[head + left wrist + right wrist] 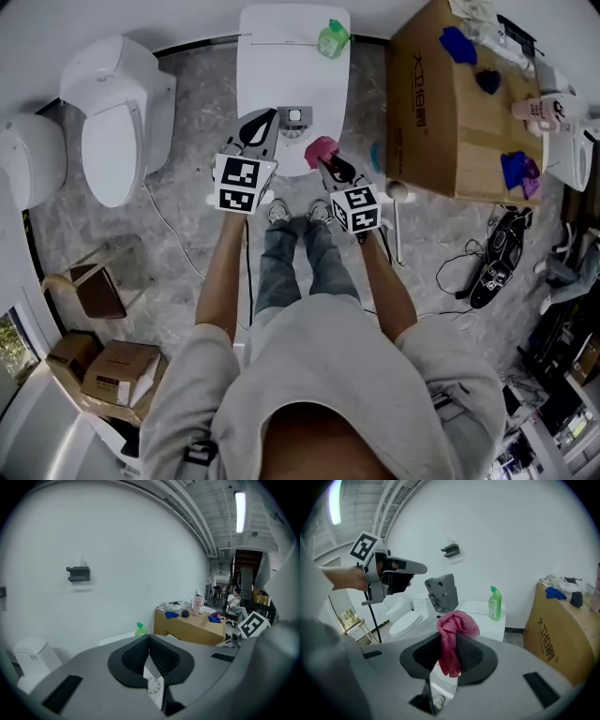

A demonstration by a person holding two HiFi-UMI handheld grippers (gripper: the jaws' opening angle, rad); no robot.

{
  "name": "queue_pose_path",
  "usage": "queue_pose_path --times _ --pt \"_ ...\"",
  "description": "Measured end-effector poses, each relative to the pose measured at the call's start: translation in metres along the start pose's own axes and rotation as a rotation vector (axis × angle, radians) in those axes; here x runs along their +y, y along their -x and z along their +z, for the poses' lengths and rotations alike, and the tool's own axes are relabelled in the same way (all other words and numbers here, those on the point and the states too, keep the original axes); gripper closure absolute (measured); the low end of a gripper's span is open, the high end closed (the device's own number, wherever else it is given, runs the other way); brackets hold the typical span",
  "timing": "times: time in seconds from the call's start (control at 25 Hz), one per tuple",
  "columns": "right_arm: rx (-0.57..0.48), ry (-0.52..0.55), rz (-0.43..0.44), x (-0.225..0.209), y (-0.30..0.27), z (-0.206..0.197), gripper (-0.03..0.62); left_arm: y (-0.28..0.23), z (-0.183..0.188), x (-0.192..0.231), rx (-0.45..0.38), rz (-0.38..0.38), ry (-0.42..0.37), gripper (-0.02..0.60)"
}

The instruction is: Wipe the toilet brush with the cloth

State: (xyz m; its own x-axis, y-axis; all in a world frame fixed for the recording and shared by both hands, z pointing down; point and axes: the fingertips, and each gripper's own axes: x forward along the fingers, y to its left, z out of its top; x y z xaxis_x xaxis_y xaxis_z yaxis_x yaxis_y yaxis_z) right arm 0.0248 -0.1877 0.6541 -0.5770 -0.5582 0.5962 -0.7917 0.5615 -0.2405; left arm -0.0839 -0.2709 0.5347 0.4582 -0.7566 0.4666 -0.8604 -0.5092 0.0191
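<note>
My right gripper (324,161) (451,641) is shut on a pink cloth (320,148) (453,632), which bunches above the jaws and hangs down between them. It hovers over the front of a white toilet (292,70). My left gripper (269,116) (149,641) is held just to its left at about the same height, jaws pressed together with nothing visible between them; it also shows in the right gripper view as the left gripper (417,568). A white long-handled thing (397,217), possibly the toilet brush, stands on the floor by the cardboard box.
A green bottle (332,39) (494,603) (141,629) stands on the toilet's cistern, and a grey boxy piece (295,117) (443,592) sits over the seat. A second toilet (112,127) is at the left. A big cardboard box (459,103) (190,627) with cloths stands right. Cables (469,267) lie on the floor.
</note>
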Motion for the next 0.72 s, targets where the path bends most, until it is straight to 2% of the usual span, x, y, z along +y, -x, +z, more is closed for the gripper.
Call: queue_pose_path --times 0.36,0.72 --pt "-0.175 0.055 -0.096 -0.021 0.064 0.082 0.494 0.042 0.016 -0.003 -0.058 0.06 0.074 0.563" --pt "-0.363 0.111 -0.19 -0.049 0.123 0.182 0.494 0.059 0.078 0.005 -0.172 0.088 0.058 0.563"
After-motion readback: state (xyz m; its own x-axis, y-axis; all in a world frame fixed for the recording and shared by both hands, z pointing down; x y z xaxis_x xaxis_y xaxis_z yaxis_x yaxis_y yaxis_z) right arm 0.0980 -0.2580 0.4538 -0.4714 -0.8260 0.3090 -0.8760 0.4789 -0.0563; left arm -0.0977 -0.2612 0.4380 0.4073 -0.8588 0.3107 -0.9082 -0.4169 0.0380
